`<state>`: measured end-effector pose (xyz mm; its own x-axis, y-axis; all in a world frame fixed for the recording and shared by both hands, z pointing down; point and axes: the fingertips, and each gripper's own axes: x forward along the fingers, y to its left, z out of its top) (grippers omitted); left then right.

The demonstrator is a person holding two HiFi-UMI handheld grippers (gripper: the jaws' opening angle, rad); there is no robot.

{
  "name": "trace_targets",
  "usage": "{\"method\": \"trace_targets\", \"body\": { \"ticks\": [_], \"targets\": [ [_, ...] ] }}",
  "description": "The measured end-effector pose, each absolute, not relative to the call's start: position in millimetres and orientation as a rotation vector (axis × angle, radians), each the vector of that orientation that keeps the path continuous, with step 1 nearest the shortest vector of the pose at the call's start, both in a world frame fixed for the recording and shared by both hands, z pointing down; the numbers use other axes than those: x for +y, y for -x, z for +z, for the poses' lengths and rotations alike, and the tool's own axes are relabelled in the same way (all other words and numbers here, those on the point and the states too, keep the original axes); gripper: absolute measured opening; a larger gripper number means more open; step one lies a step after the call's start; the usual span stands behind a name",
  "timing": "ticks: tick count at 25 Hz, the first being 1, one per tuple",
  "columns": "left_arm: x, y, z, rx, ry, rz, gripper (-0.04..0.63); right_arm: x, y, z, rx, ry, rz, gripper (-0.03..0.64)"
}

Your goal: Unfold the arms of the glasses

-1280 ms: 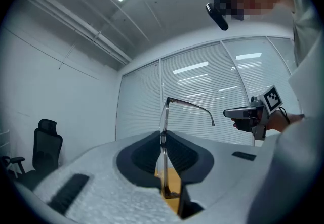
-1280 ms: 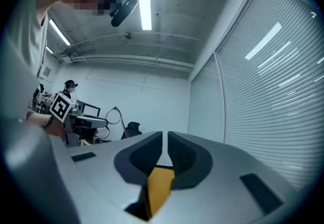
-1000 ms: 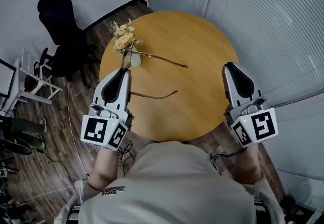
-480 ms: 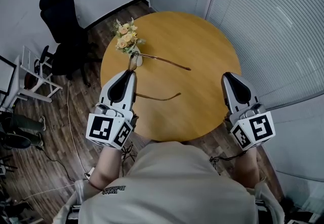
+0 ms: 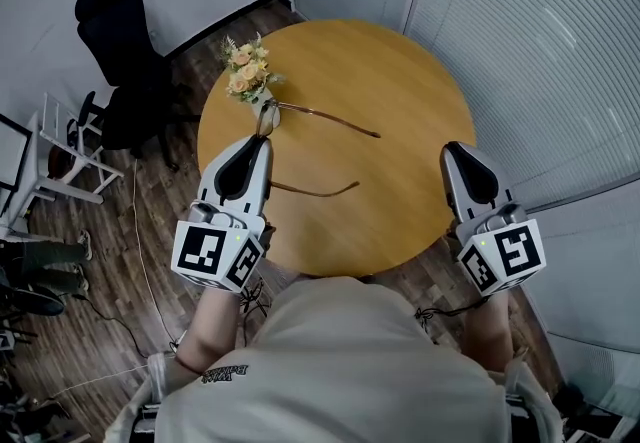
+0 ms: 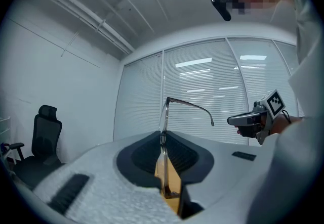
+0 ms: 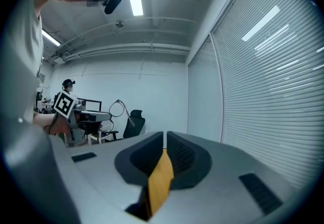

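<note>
The thin brown-framed glasses (image 5: 322,115) hang over the left part of the round wooden table (image 5: 400,71). Both of their arms stand out to the right, one (image 5: 330,115) farther away and one (image 5: 315,192) nearer. My left gripper (image 5: 258,138) is shut on their front frame. In the left gripper view (image 6: 163,139) the frame stands upright between the pads, with one arm (image 6: 190,105) reaching right. My right gripper (image 5: 462,147) hovers at the table's right edge, well away from the glasses. Its jaws (image 7: 164,139) are shut with nothing between them.
A small vase of pale flowers (image 5: 248,76) stands on the table's left rim, just beyond the glasses. On the dark wood floor to the left are a black office chair (image 5: 118,31) and a white rack (image 5: 50,156). Slatted blinds (image 5: 540,51) line the right wall.
My right gripper has sunk a little and come nearer to me. The left gripper keeps its hold on the glasses and has barely shifted.
</note>
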<state>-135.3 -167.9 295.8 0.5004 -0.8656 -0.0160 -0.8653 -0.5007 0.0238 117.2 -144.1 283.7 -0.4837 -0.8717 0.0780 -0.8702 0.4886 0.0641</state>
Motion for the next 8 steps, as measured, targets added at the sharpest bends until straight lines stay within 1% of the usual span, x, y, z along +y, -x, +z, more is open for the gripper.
{"method": "trace_targets", "body": {
  "ticks": [8],
  "targets": [
    [-166.9,129.4,299.4,-1.556,-2.718,-0.002,0.046,-140.6,-119.5,290.0,-2.629,-1.541,-0.005,0.041]
  ]
}}
